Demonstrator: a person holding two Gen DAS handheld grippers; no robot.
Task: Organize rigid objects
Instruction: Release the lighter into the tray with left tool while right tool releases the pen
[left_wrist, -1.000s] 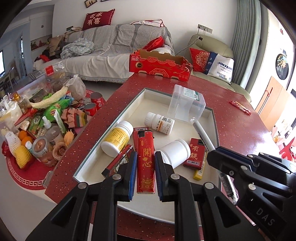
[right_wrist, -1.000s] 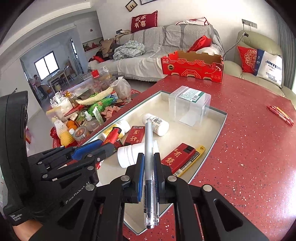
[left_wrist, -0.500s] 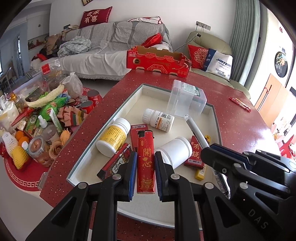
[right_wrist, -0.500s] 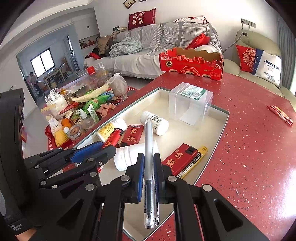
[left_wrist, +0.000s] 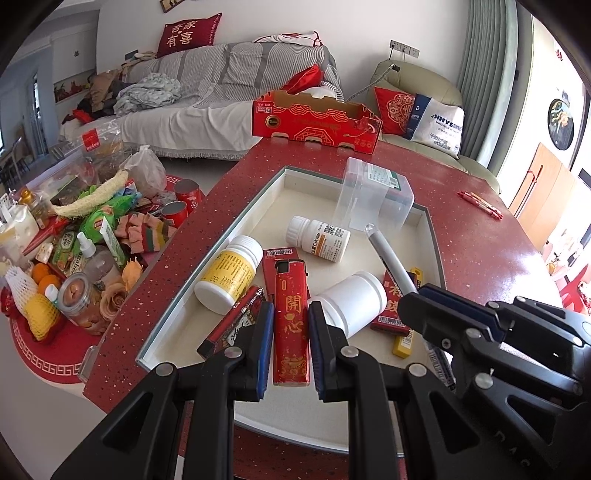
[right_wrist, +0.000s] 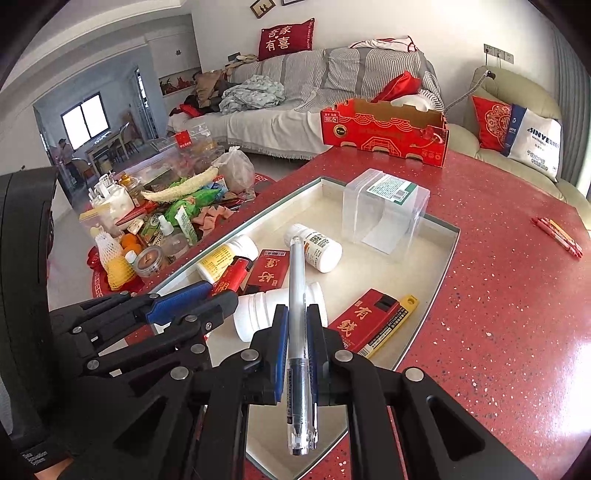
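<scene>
Between left hand-held gripper (left_wrist: 290, 325) pads: red lighter (left_wrist: 291, 317), clamped; right hand-held gripper (right_wrist: 296, 325) clamps pen (right_wrist: 298, 332).

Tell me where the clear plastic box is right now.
The clear plastic box stands at the far end of the recessed tray, just beyond the lying white pill bottle, in both wrist views.

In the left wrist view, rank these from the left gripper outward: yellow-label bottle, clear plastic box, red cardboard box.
1. Yellow-label bottle, lying in the tray, left.
2. Clear plastic box, tray's far end.
3. Red cardboard box, table's far edge.
</scene>
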